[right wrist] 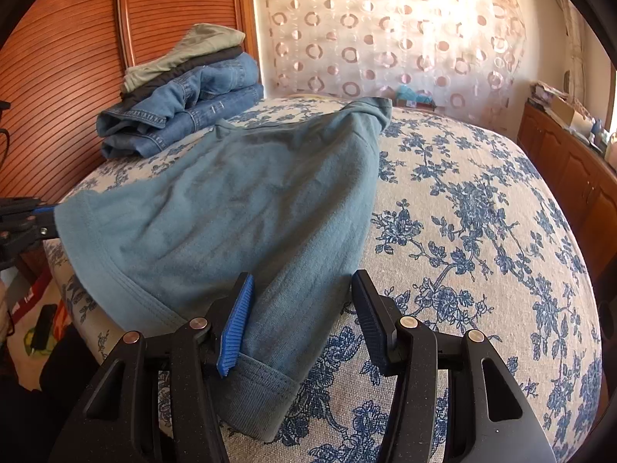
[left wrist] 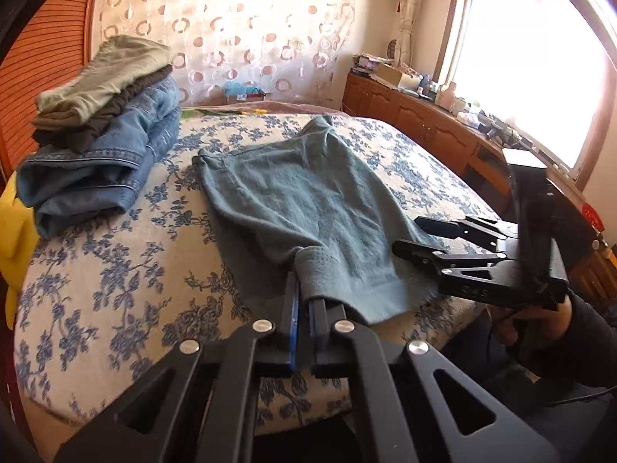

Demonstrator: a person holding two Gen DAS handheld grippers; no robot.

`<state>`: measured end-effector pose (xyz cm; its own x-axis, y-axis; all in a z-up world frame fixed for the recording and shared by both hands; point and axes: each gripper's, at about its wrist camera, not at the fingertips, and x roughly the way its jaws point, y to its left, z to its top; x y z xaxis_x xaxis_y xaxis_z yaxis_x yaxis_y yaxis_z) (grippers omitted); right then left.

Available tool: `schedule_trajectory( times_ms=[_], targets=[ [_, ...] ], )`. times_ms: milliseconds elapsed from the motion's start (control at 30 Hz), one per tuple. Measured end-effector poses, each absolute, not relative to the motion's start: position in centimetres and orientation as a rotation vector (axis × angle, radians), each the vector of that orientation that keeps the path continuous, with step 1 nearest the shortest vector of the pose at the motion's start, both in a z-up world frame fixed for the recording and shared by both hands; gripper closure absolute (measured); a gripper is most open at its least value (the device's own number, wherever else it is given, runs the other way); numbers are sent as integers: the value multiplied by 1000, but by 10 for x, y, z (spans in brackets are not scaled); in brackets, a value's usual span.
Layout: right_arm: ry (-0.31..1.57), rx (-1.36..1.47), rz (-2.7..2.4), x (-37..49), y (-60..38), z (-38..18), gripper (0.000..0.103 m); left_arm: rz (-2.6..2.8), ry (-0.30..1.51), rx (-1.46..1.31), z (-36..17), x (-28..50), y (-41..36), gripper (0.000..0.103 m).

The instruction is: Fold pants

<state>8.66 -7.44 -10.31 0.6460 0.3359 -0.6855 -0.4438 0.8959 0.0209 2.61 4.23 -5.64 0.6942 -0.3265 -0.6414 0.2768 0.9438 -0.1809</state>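
Note:
Teal-blue pants (left wrist: 300, 200) lie on the flowered bed, waistband end toward me, legs running to the far side. My left gripper (left wrist: 302, 289) is shut on the near hem of the pants at its left corner. My right gripper (right wrist: 300, 308) is open, its fingers either side of the pants' right near corner (right wrist: 270, 366), not clamped. The right gripper also shows in the left wrist view (left wrist: 412, 237), open at the pants' right edge. The left gripper shows in the right wrist view (right wrist: 38, 218) at the far left, on the hem.
A stack of folded clothes, jeans under dark and grey garments (left wrist: 104, 127), sits at the bed's far left by the wooden headboard (right wrist: 58, 58). Wooden cabinets (left wrist: 416, 115) run along the right under a bright window. The bed edge (left wrist: 270, 416) is just below the grippers.

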Motion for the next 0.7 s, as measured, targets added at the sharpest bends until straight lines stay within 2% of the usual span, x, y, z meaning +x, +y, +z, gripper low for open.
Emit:
schedule_trajectory(
  times_ms=[333, 467, 667, 700],
  targets=[
    [749, -158, 443, 89, -74, -103, 50, -273, 853, -67, -89, 14, 49, 102],
    [753, -151, 443, 88, -74, -102, 50, -266, 840, -58, -82, 14, 48, 93],
    [772, -113, 448, 87, -81, -99, 50, -252, 804, -74, -73, 8, 64, 64],
    [775, -108, 448, 86, -83, -98, 50, -249, 800, -79, -71, 7, 67, 63]
  ],
)
